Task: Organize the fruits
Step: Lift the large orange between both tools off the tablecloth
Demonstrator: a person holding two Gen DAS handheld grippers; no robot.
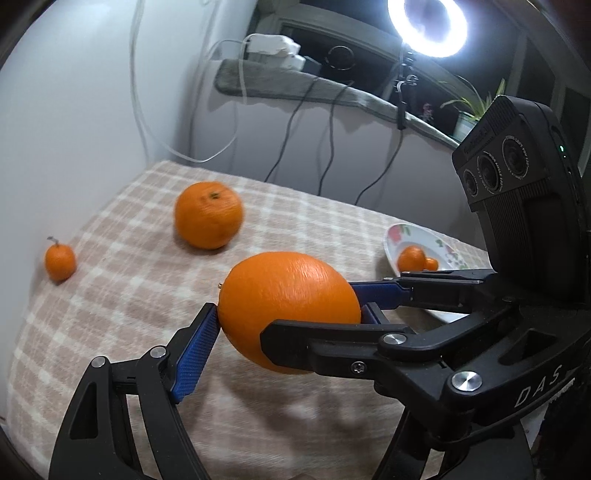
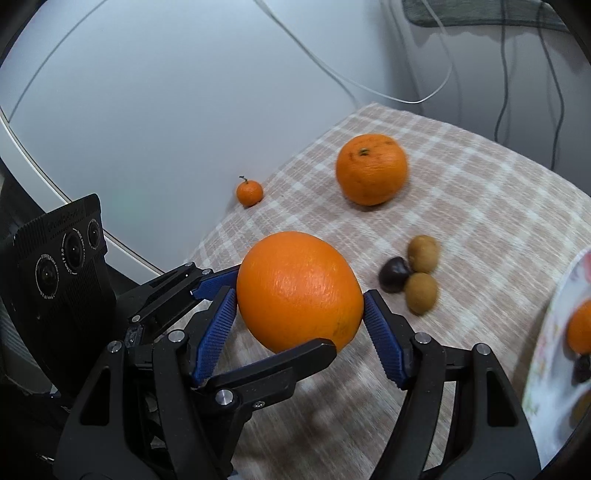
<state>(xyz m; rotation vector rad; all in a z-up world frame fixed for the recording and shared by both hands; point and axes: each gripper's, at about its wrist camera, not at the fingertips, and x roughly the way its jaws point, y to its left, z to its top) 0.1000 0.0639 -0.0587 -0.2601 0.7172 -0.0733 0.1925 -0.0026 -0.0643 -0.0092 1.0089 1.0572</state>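
A large orange (image 1: pixel 288 306) (image 2: pixel 299 291) is held above the checked cloth between both grippers at once. My left gripper (image 1: pixel 290 317) has its blue pads on the orange's left and right sides. My right gripper (image 2: pixel 301 317) also clasps it with its blue pads on both sides. A second large orange (image 1: pixel 208 214) (image 2: pixel 371 168) and a small mandarin (image 1: pixel 60 261) (image 2: pixel 249 192) lie further back on the cloth. A floral plate (image 1: pixel 397 236) (image 2: pixel 554 332) at the right holds small orange fruits (image 1: pixel 412 258) (image 2: pixel 580 326).
Two kiwis (image 2: pixel 423 253) (image 2: pixel 421 291) and a dark round fruit (image 2: pixel 394 275) lie on the cloth (image 2: pixel 498 206) beside the plate. A white wall is at the left. Cables, a ring light (image 1: pixel 430 26) and a grey shelf (image 1: pixel 295 85) are behind the table.
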